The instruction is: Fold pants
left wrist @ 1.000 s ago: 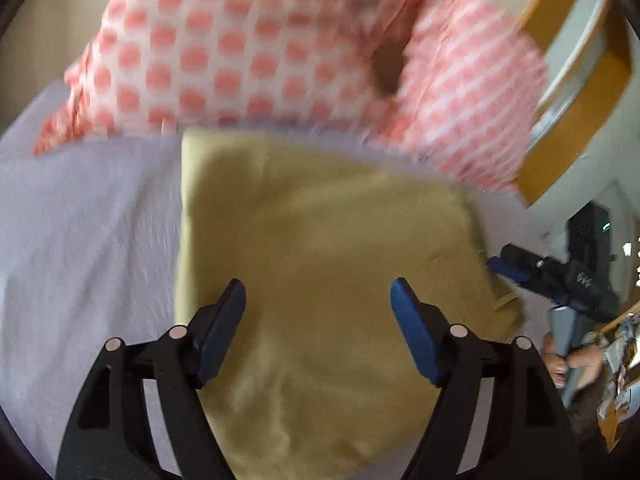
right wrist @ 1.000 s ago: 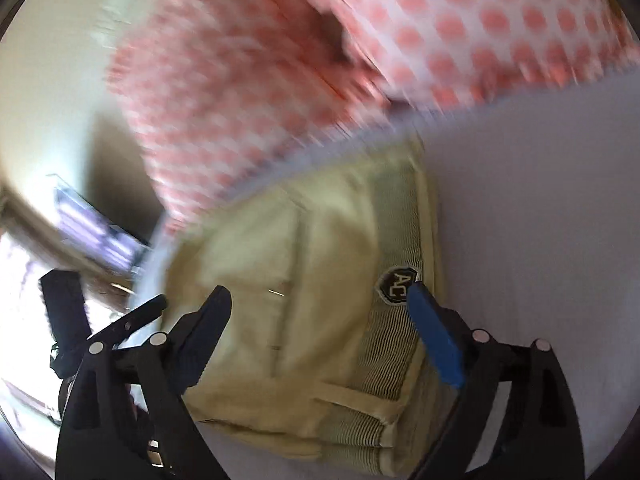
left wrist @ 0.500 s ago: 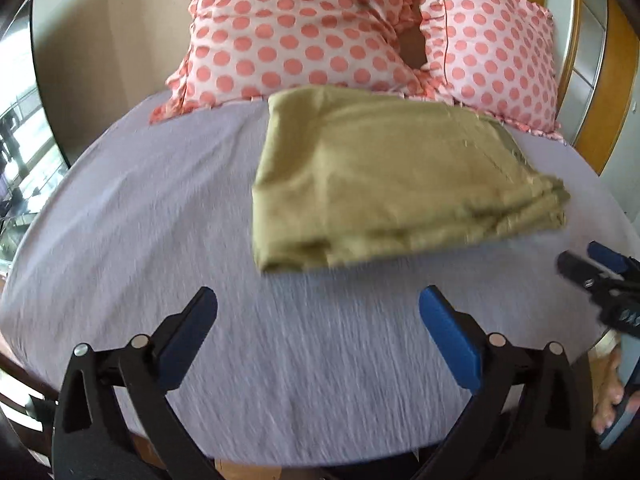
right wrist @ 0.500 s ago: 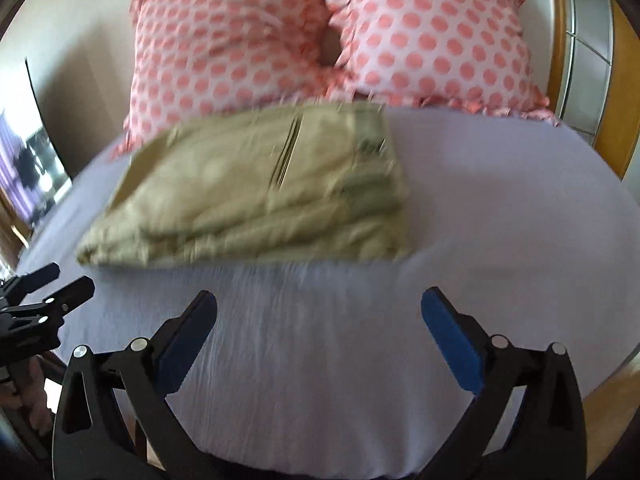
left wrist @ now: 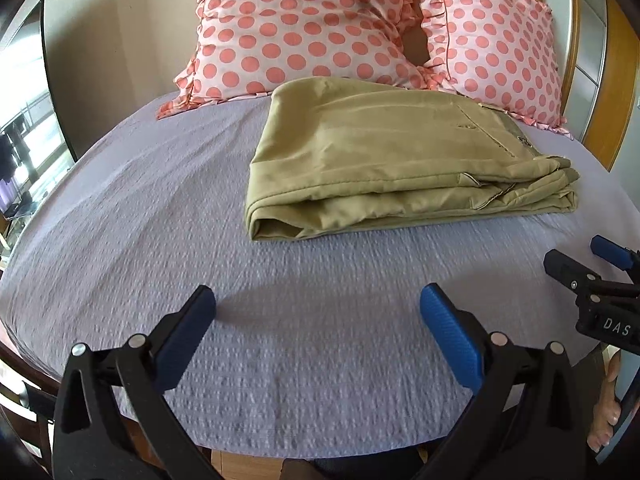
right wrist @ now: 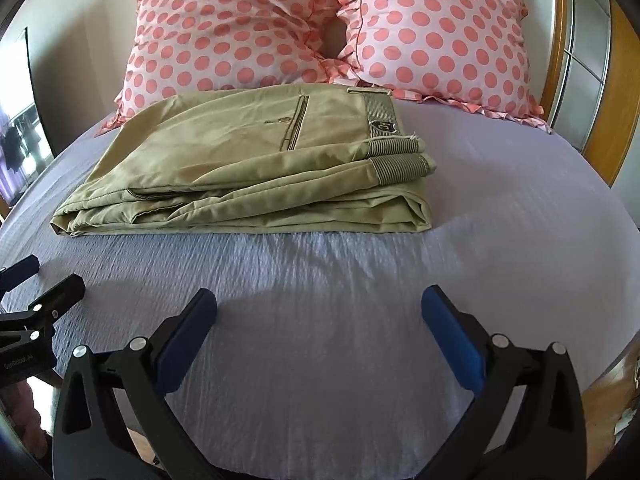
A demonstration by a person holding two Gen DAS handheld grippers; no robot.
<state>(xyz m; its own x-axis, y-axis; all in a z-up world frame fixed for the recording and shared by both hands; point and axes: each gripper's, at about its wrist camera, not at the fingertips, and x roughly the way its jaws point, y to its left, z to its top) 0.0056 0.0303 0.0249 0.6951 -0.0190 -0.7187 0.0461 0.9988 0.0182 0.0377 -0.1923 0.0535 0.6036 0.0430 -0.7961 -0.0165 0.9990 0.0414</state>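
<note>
The khaki pants (left wrist: pixel 384 156) lie folded in a flat stack on the lilac bed sheet (left wrist: pixel 280 300), just in front of the pillows. In the right wrist view the pants (right wrist: pixel 248 168) show a back pocket and a ribbed waistband with a badge. My left gripper (left wrist: pixel 318 312) is open and empty, low over the sheet near the bed's front edge, well short of the pants. My right gripper (right wrist: pixel 320 312) is also open and empty, held the same way. Each gripper shows at the edge of the other's view.
Two pink pillows with coral dots (left wrist: pixel 304 28) (right wrist: pixel 436 32) lean against the wall behind the pants. A wooden headboard frame (right wrist: pixel 600 120) stands at the right. A dark screen (left wrist: pixel 44 80) and a bright window are at the left.
Both grippers have pulled back from over the pants toward the bed's front edge. The pants stay folded in place.
</note>
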